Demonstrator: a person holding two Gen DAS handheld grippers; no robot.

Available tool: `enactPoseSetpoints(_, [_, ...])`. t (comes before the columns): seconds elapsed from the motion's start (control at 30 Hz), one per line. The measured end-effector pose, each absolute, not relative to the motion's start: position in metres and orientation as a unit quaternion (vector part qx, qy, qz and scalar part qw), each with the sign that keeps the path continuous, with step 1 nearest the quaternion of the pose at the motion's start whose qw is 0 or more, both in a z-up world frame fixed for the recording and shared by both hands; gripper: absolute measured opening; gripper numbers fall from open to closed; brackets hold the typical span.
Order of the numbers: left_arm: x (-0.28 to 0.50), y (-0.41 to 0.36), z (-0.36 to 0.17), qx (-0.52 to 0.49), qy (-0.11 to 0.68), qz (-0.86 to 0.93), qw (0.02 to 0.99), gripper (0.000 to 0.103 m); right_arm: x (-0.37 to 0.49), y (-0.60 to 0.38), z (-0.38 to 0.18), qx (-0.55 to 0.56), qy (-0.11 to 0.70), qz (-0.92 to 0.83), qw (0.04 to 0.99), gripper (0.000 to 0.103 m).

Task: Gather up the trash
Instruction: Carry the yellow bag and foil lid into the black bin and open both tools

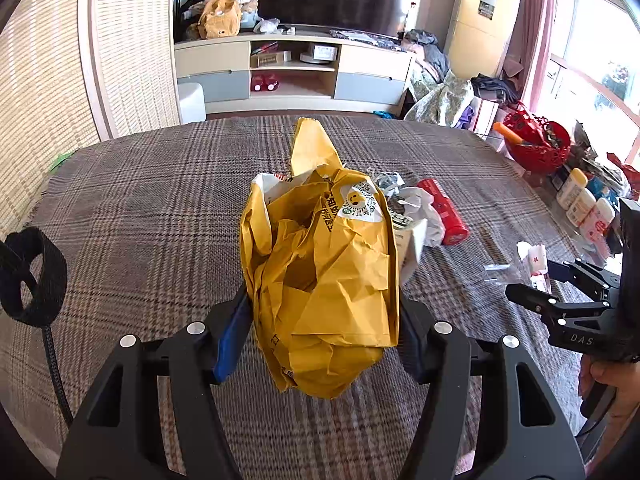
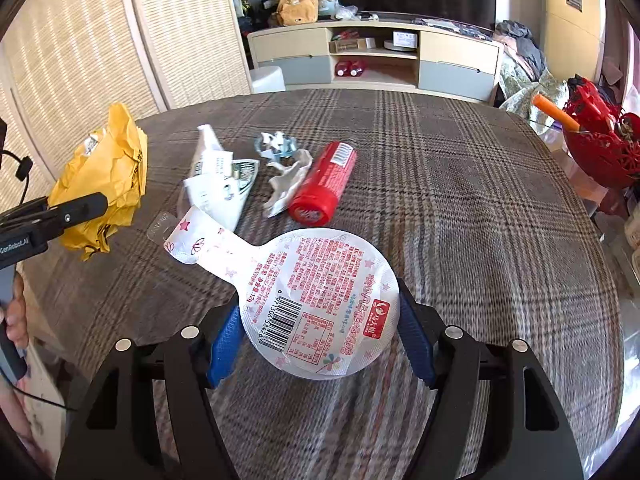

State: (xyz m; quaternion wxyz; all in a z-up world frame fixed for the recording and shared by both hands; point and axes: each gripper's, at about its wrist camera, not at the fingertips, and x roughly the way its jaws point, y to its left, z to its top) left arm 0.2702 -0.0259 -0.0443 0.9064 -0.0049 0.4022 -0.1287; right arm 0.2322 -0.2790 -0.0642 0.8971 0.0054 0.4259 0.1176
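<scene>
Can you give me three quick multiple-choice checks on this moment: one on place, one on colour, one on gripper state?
1. Where does the red tube lie?
A. on the plaid cloth
B. in the red basket
C. on the TV shelf

2. What colour is the crumpled paper bag?
A. blue
B. yellow
C. green

3. What is between the pads of the right gripper?
A. nothing
B. the red tube
C. the round white wrapper

Key: 1 A, it rests on the plaid cloth beside white scraps. 2 B, yellow in both views, clamped in the left gripper. 3 C, both blue pads press its edges.
</scene>
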Motion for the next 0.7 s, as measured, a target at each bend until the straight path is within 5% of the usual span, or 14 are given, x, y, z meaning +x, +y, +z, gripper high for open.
enactPoseSetpoints(0.7, [0.09,-0.004,-0.054,-0.013,0.389,-0.151,0.909,0.06,0.06,-0.253,-0.076,0.036,0.413,0.117,0.902,0.07])
